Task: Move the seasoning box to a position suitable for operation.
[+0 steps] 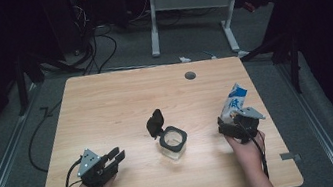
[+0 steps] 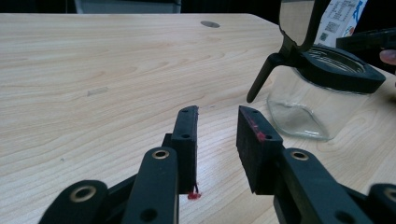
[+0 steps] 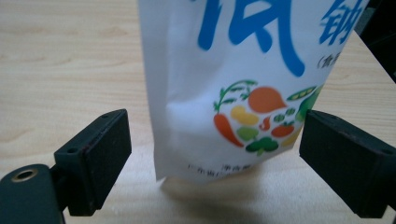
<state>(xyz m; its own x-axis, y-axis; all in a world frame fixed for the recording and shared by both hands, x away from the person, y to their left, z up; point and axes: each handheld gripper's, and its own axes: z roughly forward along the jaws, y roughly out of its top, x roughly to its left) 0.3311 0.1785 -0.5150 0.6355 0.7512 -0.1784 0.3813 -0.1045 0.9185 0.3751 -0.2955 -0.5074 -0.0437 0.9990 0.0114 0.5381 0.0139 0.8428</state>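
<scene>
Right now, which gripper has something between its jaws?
The right gripper: its open jaws straddle the white pouch, not yet clamping it. The left gripper has nothing between its jaws, short of the glass jar.

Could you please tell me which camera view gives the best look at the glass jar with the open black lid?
The left gripper view: the jar sits close, showing clear walls, black rim and raised lid. The high view shows the jar whole but small, mid-table between the left tongs and the pouch. The right gripper view faces the pouch instead.
</scene>
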